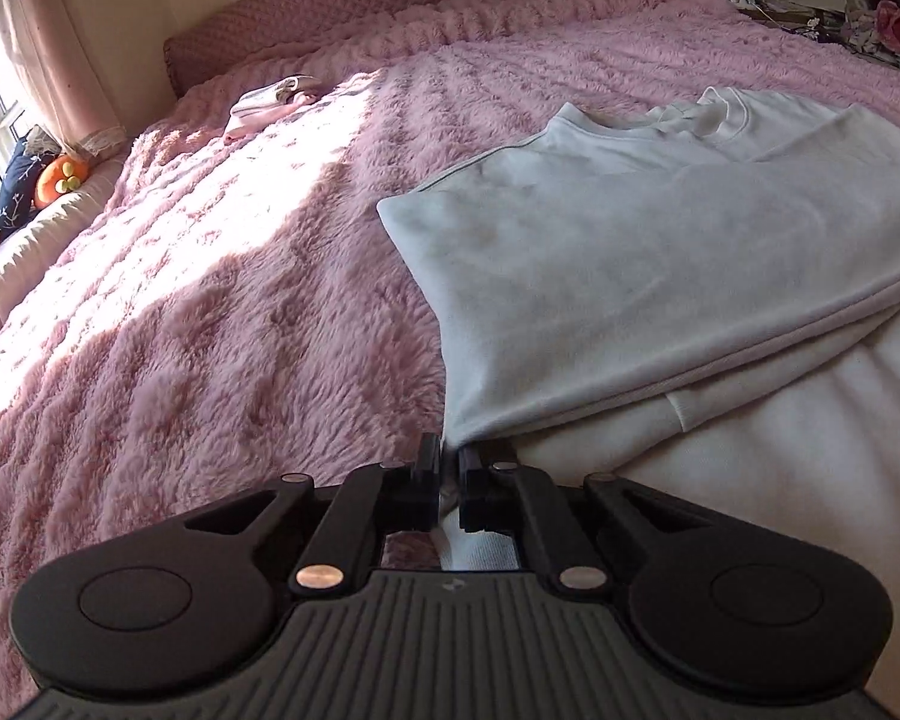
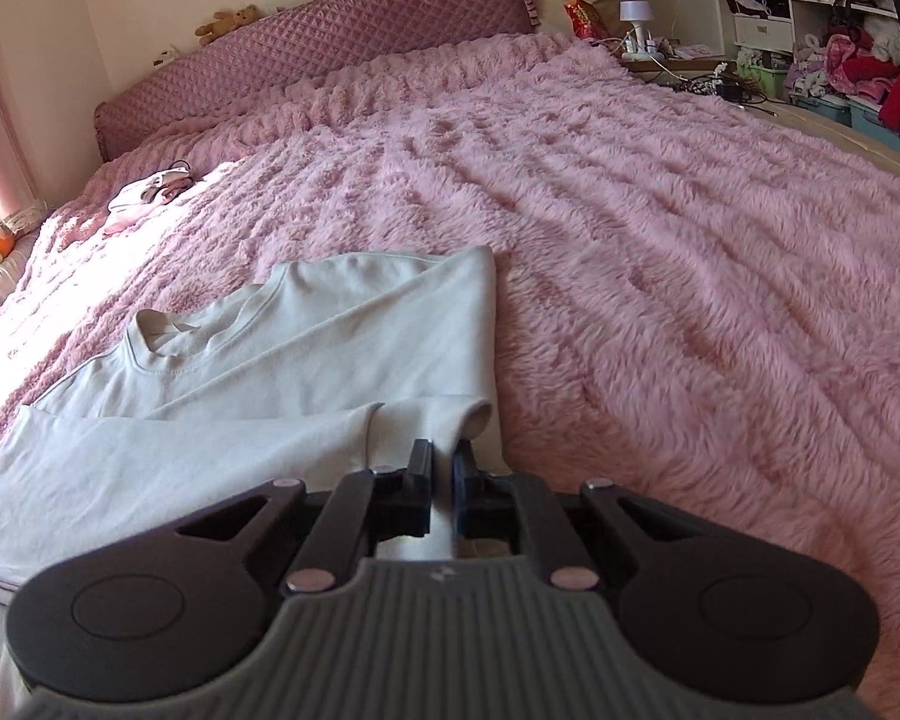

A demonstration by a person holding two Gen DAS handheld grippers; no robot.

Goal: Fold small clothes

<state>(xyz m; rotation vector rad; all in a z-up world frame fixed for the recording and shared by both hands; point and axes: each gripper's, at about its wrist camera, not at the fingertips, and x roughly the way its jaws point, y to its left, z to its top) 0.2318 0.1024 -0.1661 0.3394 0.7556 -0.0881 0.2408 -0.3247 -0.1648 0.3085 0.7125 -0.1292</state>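
Both tongs point(image 1: 448, 457) point(image 2: 442, 457) angled down, pinching white shirt point(image 1: 660, 252).

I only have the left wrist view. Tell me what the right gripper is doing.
Observer: The right gripper is shut on the white shirt, pinching cloth beside a folded-in sleeve cuff.
Operator: Give me the shirt's far right corner.
Observer: It lies flat on the pink furry blanket, folded edge straight.
Operator: Report what's past the bed on that side.
Observer: A small white lamp on a cluttered bedside surface, with shelves of clothes beyond.
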